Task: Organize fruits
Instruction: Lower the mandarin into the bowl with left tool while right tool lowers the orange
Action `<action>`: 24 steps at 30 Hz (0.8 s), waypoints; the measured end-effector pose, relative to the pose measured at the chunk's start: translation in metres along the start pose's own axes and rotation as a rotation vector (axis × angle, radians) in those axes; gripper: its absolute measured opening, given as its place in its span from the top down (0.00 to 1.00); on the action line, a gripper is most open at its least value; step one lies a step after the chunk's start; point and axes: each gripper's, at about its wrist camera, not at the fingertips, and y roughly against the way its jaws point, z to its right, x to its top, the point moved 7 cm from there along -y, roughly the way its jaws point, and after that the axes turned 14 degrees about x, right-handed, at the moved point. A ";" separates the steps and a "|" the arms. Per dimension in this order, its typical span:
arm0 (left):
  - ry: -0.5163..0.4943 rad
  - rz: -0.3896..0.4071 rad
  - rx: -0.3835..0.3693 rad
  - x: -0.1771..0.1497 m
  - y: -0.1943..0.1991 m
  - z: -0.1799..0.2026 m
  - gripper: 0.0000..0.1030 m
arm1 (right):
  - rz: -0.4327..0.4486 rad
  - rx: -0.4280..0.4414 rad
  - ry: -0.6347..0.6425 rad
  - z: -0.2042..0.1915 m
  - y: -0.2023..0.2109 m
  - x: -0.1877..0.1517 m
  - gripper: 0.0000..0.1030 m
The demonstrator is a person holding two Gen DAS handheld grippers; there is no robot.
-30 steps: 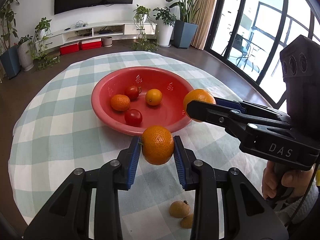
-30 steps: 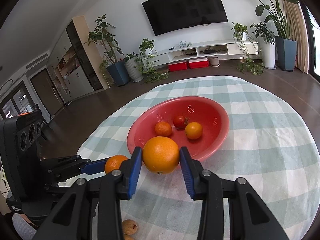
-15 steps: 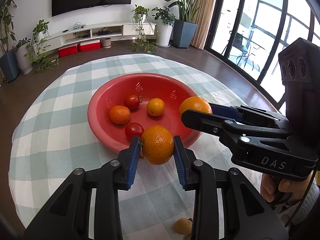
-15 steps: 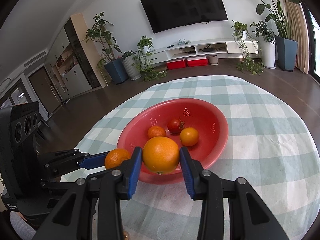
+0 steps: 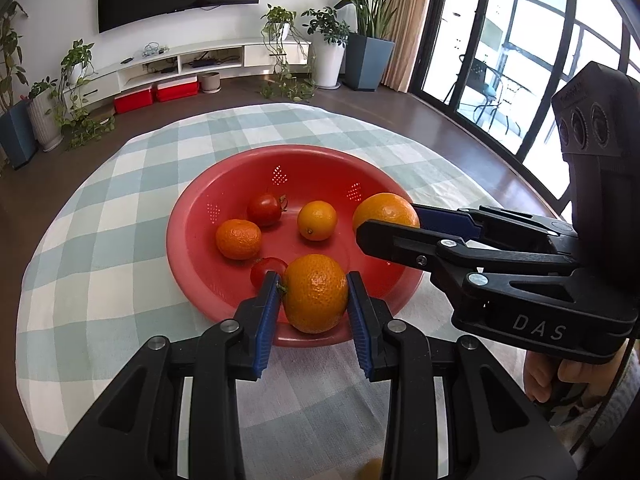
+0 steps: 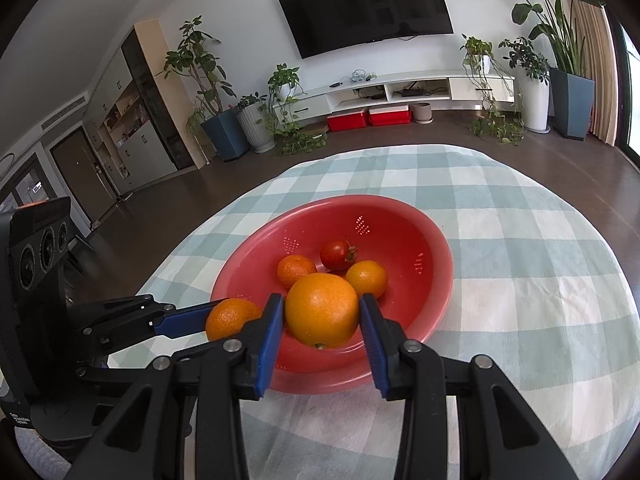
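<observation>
Both grippers, left [image 5: 314,294] and right [image 6: 322,316], are moving over the bowl [image 5: 192,256].
We are each clenching an orange [image 5: 315,293]; dropping it may bruise the tomato [image 5: 267,270] beneath.

A black TV [image 6: 366,8] hangs on a white wall above a low white shelf [image 6: 400,88] with red boxes [image 6: 368,117] beneath. Potted plants [image 5: 360,36] line the dark wood floor [image 6: 168,192]. Glass doors [image 5: 520,40] let in daylight.
</observation>
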 end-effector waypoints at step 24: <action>-0.048 -0.043 0.003 0.002 -0.036 0.008 0.70 | -0.075 -0.037 -0.017 0.018 -0.024 -0.002 0.60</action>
